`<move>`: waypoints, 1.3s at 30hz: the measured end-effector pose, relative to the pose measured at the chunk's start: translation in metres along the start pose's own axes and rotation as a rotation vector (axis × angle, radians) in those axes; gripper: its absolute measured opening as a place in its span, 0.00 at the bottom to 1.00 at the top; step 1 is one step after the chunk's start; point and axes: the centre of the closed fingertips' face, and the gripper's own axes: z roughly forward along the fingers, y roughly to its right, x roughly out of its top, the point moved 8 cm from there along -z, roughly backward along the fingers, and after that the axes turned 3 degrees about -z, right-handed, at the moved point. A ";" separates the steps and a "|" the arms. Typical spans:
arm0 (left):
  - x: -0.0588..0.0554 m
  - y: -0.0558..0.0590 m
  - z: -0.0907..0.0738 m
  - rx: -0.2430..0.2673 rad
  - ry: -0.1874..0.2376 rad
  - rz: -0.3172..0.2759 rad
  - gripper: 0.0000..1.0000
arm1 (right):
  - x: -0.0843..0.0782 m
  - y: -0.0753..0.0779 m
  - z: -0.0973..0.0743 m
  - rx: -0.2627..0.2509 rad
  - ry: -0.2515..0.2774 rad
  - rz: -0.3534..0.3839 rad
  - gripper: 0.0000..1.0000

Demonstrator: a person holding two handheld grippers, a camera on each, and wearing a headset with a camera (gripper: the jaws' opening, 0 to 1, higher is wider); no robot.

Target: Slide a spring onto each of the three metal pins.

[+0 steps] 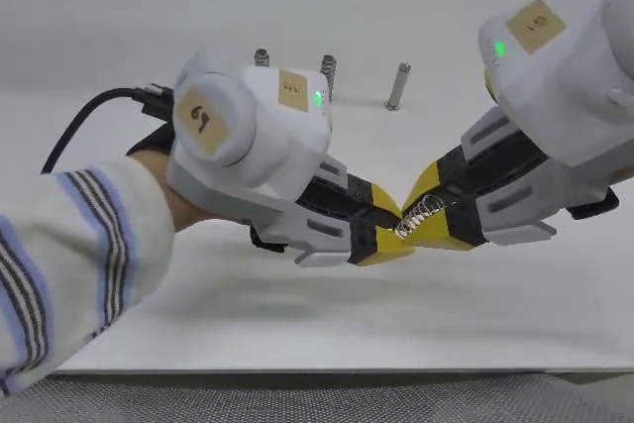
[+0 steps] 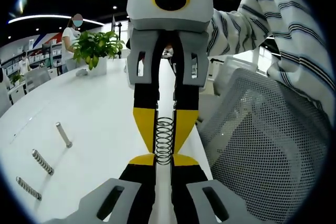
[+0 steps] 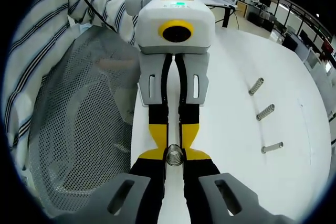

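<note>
A white table (image 1: 297, 314) takes up most of the head view, with a mesh chair (image 2: 262, 145) at its near edge in the left gripper view. A striped sleeve (image 1: 69, 255) comes in from the lower left, behind the left gripper (image 1: 388, 235). The right gripper (image 1: 416, 230) comes in from the right, and the two meet tip to tip just above the table's near part.

Three metal pins stand in a row well behind them. The bare pin (image 1: 397, 85) is on the right. The middle pin (image 1: 327, 74) wears a spring. The left pin (image 1: 262, 56), partly hidden by the left gripper, also wears one in the left gripper view.

The loose spring (image 1: 421, 215) lies lengthwise between the right gripper's yellow fingers, whose jaws are narrow and pinched on it. The left gripper's jaws are also narrow, their tips on either side of the spring's near end. I cannot tell whether they press it.
</note>
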 end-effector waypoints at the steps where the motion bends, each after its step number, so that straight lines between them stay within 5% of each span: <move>1: 0.000 0.000 0.000 -0.001 -0.001 0.000 0.03 | 0.000 0.000 0.000 0.001 -0.001 0.003 0.09; 21: 0.000 -0.002 -0.002 0.016 -0.007 -0.002 0.03 | 0.003 0.002 0.001 0.004 -0.003 0.021 0.08; 39: -0.006 -0.012 -0.007 0.036 0.028 -0.076 0.07 | 0.007 0.011 0.001 -0.025 0.000 0.027 0.08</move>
